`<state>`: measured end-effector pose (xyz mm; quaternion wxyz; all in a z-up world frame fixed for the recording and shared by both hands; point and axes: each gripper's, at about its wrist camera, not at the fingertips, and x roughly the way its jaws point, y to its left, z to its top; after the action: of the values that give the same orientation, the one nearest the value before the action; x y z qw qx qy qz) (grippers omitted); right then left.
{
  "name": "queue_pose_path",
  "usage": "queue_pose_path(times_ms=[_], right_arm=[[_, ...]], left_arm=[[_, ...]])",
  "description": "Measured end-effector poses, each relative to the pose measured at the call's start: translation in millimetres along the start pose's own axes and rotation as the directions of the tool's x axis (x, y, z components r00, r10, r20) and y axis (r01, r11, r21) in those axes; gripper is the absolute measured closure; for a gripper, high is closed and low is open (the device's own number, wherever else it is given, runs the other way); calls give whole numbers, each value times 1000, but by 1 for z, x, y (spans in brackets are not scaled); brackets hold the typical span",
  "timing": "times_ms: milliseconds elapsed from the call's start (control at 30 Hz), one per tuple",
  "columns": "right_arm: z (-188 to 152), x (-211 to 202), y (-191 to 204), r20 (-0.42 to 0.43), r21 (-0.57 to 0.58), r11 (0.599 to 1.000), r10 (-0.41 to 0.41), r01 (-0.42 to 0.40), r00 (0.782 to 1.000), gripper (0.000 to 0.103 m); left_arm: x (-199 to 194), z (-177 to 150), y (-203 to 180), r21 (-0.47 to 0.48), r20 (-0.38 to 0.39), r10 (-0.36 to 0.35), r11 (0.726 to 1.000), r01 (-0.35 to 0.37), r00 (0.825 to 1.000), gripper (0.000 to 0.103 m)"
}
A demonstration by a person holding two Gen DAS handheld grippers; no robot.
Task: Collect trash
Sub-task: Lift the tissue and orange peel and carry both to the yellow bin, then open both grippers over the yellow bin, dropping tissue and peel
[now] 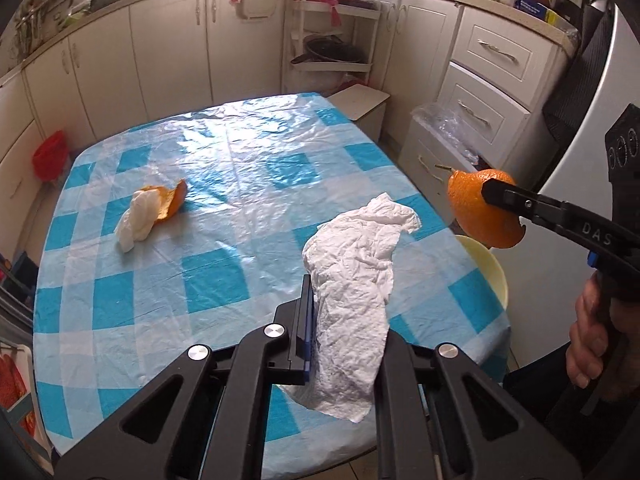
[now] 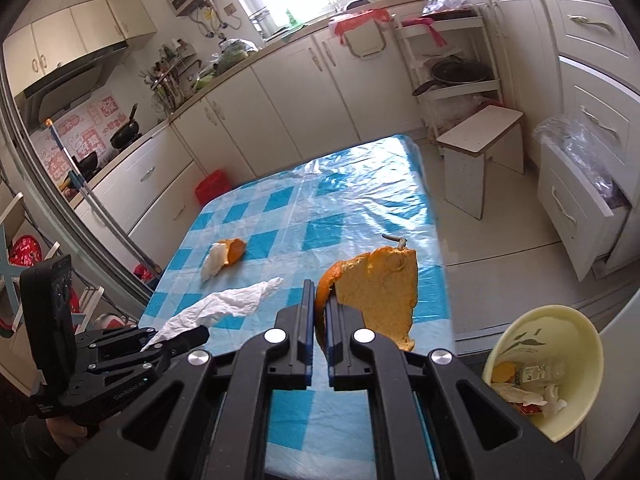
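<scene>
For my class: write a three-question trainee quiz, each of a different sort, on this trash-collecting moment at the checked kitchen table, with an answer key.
1. True or false: the right gripper is shut on a piece of orange peel.
2. What does the left gripper hold? A) a crumpled paper towel B) a spoon C) a glass bottle
3. Fill in: the trash left on the table is a second peel touching a white ____.

Key: 1 true. 2 A. 3 tissue wad; both lie near the far left side, away from the yellow bin.
</scene>
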<state>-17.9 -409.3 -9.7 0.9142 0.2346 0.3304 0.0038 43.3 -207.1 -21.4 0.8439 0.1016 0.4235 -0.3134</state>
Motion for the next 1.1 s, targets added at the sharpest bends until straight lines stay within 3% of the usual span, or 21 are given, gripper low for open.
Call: queue_pose_path(times_ms=[233,400,567,600,700,800,867,1033,1067,1100], right_arm=[[-8,-26,-75,-2,217,968,-126,124,992,97],[-13,-22,-134,-123,394,891,-191,224,974,97],[-9,-8,-175,-253,440,846,-207,303,945,94],[-9,-5,-184,-278,448,837,-203,314,939,92],[-11,3,-208,-340,497,801,-173,333,924,56],[-10,-9,-219,-296,554,763,-192,332,936,51],[-5,-21,-217,-237,574,762,-196,300,951,51],[27,-61,-187,-44,480,832,-292,277,955,42],[32,-70,-180,6,454,848,-310,274,951,39],[36,-77,-175,48,435,857,-328,275,944,37]], left_arm=[[11,12,-66,94,-10,-81,992,81,997,95],[28,21,-115,156,-36,-132,978,136,991,95],[59,25,-154,173,-92,-169,968,182,981,95],[66,25,-161,175,-105,-172,966,188,980,95],[83,23,-180,193,-136,-176,961,200,975,95],[99,20,-198,210,-167,-177,955,211,970,95],[108,18,-208,219,-185,-174,952,213,967,95],[137,17,-236,248,-232,-154,945,212,960,93],[144,17,-242,255,-243,-145,944,207,959,89],[149,17,-248,263,-250,-136,943,203,959,78]])
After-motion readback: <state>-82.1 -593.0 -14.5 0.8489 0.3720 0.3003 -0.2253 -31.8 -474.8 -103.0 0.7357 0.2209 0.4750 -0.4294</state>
